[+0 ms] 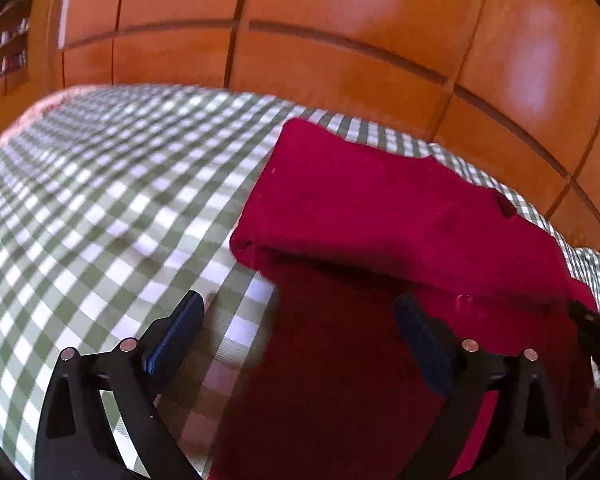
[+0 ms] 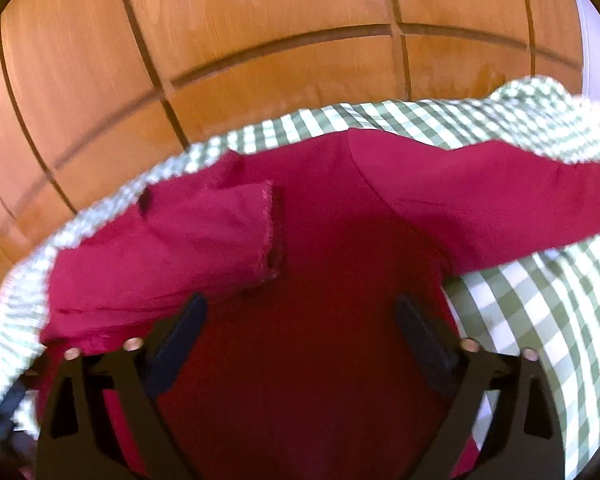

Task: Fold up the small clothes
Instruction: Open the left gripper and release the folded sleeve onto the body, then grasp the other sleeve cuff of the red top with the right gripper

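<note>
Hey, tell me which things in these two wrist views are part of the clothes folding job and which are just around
Part of the job:
red garment, sleeves folded in
left claw, open
right claw, open
green checked cloth the garment lies on

Just around:
wooden panelled wall
shelf with small items, too blurred to identify

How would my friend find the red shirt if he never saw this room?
Look for the table with the green-and-white checked cloth by the wooden wall. The red shirt lies on it, a sleeve folded inward. It is the only plain red thing there.
</note>
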A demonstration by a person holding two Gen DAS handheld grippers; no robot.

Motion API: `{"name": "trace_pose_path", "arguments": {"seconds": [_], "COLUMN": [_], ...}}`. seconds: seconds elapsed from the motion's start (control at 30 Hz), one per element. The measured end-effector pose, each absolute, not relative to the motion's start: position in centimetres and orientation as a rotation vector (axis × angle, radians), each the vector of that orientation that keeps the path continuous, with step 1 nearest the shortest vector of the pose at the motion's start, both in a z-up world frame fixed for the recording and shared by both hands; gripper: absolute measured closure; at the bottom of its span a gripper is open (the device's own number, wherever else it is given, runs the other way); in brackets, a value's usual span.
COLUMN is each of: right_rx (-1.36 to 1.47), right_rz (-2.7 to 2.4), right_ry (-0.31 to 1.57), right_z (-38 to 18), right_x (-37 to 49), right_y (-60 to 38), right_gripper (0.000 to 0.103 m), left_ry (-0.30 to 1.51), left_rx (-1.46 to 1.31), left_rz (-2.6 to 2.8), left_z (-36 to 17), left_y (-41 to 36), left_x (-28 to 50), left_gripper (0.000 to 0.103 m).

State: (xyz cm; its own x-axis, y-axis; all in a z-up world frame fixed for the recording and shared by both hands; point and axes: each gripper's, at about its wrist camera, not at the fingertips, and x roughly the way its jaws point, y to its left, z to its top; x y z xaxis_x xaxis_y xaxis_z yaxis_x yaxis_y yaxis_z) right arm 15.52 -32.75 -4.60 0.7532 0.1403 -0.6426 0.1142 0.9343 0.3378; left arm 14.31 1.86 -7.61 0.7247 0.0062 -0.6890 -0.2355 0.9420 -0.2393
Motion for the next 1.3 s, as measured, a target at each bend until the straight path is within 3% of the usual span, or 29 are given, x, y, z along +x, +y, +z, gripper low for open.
{"name": "trace_pose_path", "arguments": {"seconds": [0.1,0.23,0.3,0.47,0.57,0.67,1.03,1.07,1.1,1.17,1.3], "right_rx": [0.443,0.575,0.676,0.942,1.028,1.118,1.319,1.320,1.304,1.296,1.272], "right_rz": [0.009,-0.065,-0.130,-0.291,-0.336,-0.345,-0.400,-0.404,-0.423,-0.437,-0.430], "right_ry": [0.686,0.637,0.628,0.585,0.553,0.504,0.402,0.404,0.424,0.450,0.441], "right_z": [-3.9,-3.7,-4.3,-6.9,-8.0,-8.9,-9.6,-9.6,-9.6,-9.9,-9.0], "right_x": [14.3,13.4,13.0,11.5,10.8,10.5,11.1,11.2,11.4,11.6,11.1], "right_y": [-35.8,-41.7,-45.4,-53.6,-56.9,-59.5,-65.5,-65.9,-66.3,-66.9,-66.9], "right_gripper": [0.031,0.033,0.041,0.044,0.059,0.067,0.068,0.074,0.087,0.096,0.096], "left_ry": [0.753,0.749,0.751,0.755,0.758,0.759,0.779,0.781,0.783,0.789,0.792], "left_rx": [-0.341,-0.323,-0.323,-0.319,-0.320,-0.318,-0.307,-0.306,-0.305,-0.308,-0.308], "left_rz": [0.134,0.139,0.138,0.140,0.137,0.130,0.127,0.126,0.124,0.120,0.115], "left_z": [-7.8,-7.6,-7.6,-7.7,-7.7,-7.9,-8.3,-8.4,-8.4,-8.6,-8.7], "left_y": [2.2,1.9,2.0,2.0,2.0,2.0,2.0,2.0,2.0,2.0,2.0], "left_x": [14.3,14.2,14.2,14.2,14.3,14.3,14.6,14.6,14.7,14.7,14.9], "left_gripper": [0.008,0.008,0.008,0.008,0.008,0.008,0.008,0.008,0.008,0.008,0.008]}}
